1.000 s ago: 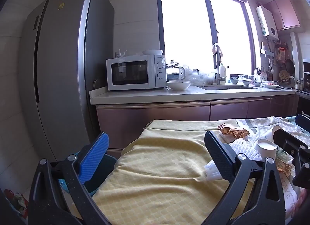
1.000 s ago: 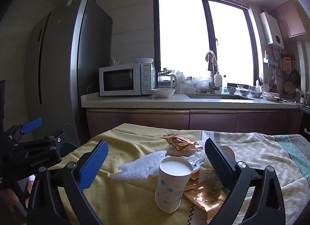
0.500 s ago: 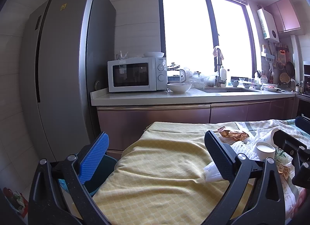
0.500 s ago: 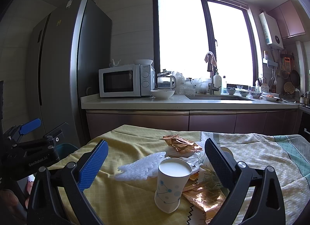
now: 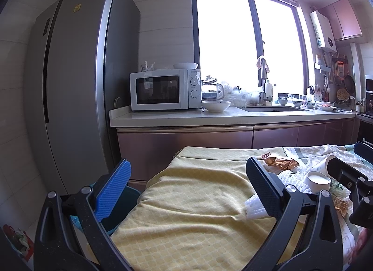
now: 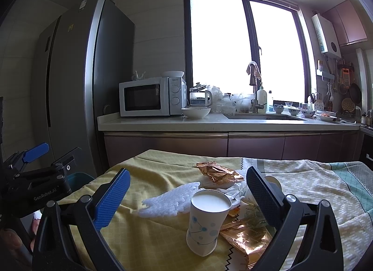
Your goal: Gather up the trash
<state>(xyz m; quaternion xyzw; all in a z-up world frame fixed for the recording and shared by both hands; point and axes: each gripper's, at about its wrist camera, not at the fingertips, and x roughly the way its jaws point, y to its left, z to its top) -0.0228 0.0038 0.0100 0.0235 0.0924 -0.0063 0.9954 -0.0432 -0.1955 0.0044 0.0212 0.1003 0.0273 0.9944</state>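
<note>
A white paper cup (image 6: 208,222) with blue dots stands upright on the yellow tablecloth (image 6: 163,238), between the fingers of my open right gripper (image 6: 186,197). Around it lie a white foam sheet (image 6: 170,200), a crumpled copper wrapper (image 6: 219,173), a gold foil wrapper (image 6: 247,236) and crumpled white tissue (image 6: 235,190). A second paper cup (image 6: 274,181) lies on its side behind the right finger. My left gripper (image 5: 186,188) hangs open and empty over the table's left part; the cup (image 5: 318,180) and copper wrapper (image 5: 279,162) show at its right.
A teal bin (image 5: 123,203) stands on the floor at the table's left end, below my left gripper. Behind are the steel fridge (image 5: 77,89), a counter (image 5: 228,117) with microwave (image 5: 163,90), bowl (image 5: 215,105) and sink. A patterned cloth (image 6: 326,187) covers the table's right side.
Both grippers have eased back slightly and the left view has tilted a little. Nothing on the table has moved and both grippers stay open.
</note>
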